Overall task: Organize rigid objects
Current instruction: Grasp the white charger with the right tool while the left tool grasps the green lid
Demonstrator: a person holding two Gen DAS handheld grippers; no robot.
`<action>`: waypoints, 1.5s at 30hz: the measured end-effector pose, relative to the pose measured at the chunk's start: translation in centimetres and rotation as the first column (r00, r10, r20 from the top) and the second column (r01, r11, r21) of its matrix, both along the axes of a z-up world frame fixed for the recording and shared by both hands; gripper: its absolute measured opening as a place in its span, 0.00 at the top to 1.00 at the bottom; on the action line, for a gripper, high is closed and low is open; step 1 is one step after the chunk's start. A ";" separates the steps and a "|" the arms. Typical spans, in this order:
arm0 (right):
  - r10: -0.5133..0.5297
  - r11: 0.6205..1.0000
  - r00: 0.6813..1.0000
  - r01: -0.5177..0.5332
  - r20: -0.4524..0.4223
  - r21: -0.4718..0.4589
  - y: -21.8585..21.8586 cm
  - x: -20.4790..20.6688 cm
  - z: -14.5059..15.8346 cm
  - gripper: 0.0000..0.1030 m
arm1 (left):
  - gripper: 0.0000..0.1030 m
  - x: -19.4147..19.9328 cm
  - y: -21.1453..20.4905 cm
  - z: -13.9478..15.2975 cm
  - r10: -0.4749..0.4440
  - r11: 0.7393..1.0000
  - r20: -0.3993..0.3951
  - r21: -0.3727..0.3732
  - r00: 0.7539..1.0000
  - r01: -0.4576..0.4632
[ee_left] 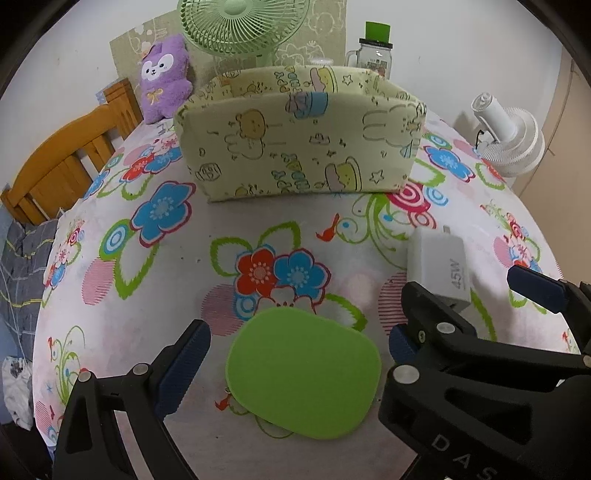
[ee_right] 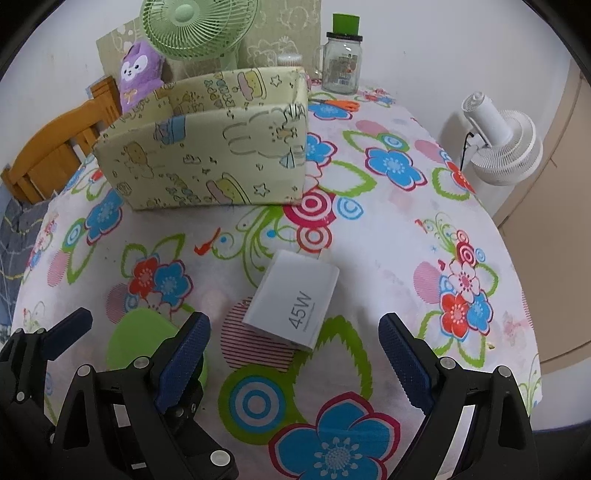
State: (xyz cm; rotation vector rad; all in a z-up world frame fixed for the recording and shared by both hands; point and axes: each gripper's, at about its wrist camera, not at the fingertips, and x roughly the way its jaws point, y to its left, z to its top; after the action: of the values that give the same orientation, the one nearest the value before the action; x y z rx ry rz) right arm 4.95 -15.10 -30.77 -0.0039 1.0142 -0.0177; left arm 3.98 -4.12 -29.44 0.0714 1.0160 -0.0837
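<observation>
A flat green oval pad lies on the flowered tablecloth, between the open fingers of my left gripper, which is empty. A white 45W charger lies just ahead of my right gripper, which is open and empty. The charger also shows in the left wrist view, with the right gripper around its near end. The green pad shows partly in the right wrist view, behind the left gripper. A pale yellow cartoon-print storage box stands farther back, its top open.
A green fan, a purple plush toy and a glass jar with a green lid stand at the table's back. Orange scissors lie near the jar. A white fan stands right of the table, a wooden chair left.
</observation>
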 end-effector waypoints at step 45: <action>-0.038 0.999 0.998 0.040 -0.058 0.023 1.2 4.7 -3.0 0.17 | 0.07 4.0 0.2 -2.1 -0.066 0.998 -0.039 -0.019 0.997 0.065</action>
State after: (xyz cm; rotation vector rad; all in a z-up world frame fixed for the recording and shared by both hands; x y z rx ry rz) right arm 9.63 -13.93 -33.78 0.0377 1.0724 -0.0409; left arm 7.94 -3.95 -31.54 0.0877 1.0527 -0.1544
